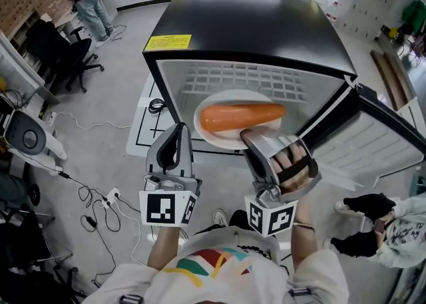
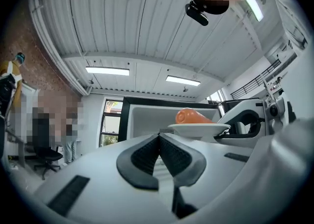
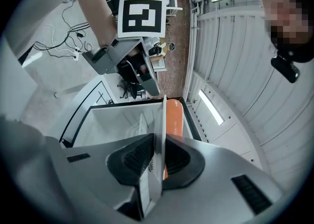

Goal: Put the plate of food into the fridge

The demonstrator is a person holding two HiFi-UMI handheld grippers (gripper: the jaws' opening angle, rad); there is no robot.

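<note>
- The left tongs (image 1: pixel 177 138) are closest, at 7 o'clock in the head view. Their two jaws are pressed together with nothing in between.
- The right tongs (image 1: pixel 255 139) are at 5 o'clock. Their jaws are squeezed tight on the near rim of the plate (image 1: pixel 230 96).
- The left tongs sit just beside the plate, at its 8 o'clock, and do not touch it.
- The plate is white and round. It is held in the open front of the fridge (image 1: pixel 246 23), in the middle of the head view.
- A long orange food (image 1: pixel 241 116) lies across the plate, from 9 o'clock to 3 o'clock.
- Past the plate there is a white wire shelf (image 1: pixel 246 82) inside the fridge.
- The fridge door (image 1: pixel 379 142) hangs open at 3 o'clock.
- A yellow sticker (image 1: pixel 168 42) is on the black fridge top at 11 o'clock.
- Cables (image 1: pixel 100 204) lie on the floor (image 1: pixel 120 96) at 8 o'clock.
- A black chair (image 1: pixel 72 56) stands far off at 10 o'clock.
</note>
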